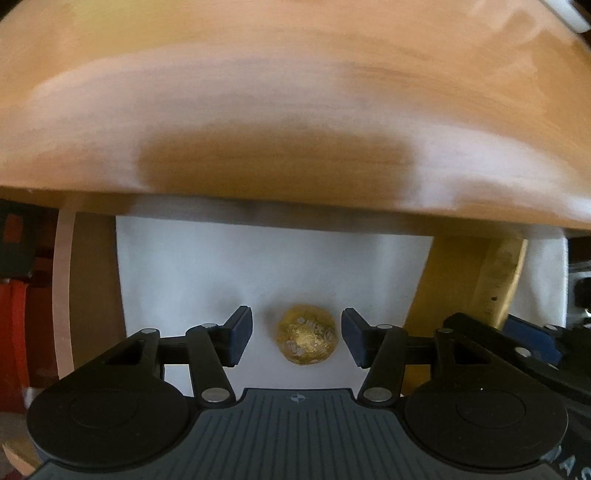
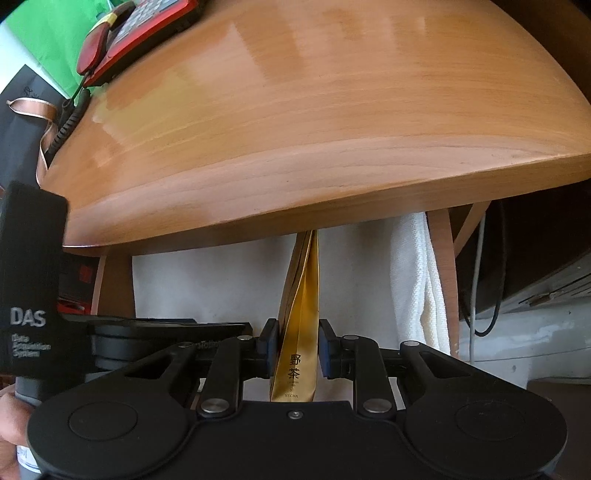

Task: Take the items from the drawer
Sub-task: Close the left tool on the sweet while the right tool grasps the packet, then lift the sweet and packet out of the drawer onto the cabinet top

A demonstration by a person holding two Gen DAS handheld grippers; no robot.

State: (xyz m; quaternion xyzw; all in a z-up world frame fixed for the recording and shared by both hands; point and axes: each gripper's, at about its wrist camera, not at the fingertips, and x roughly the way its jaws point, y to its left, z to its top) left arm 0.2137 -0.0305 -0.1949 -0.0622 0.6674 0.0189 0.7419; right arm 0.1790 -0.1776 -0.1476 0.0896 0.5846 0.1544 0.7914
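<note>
A crumpled gold foil ball (image 1: 307, 334) lies on the white floor of the open drawer (image 1: 184, 277), just below the wooden tabletop's edge. My left gripper (image 1: 298, 334) points straight down over it. Its jaws stand open, one blue pad on each side of the ball, and neither pad touches it. My right gripper (image 2: 297, 347) is shut on a long gold tea packet (image 2: 301, 314) with black characters. The packet stands upright, and its top end is hidden under the table edge. In the left wrist view the same packet (image 1: 502, 280) shows at the right.
The wooden tabletop (image 2: 314, 110) overhangs the drawer. A red telephone (image 2: 136, 33) with a coiled cord sits on its far left corner. A white towel (image 2: 417, 280) hangs at the drawer's right, with cables (image 2: 480, 295) beyond it. A black box marked DAS (image 2: 29, 288) and a hand (image 2: 11, 424) are at the left.
</note>
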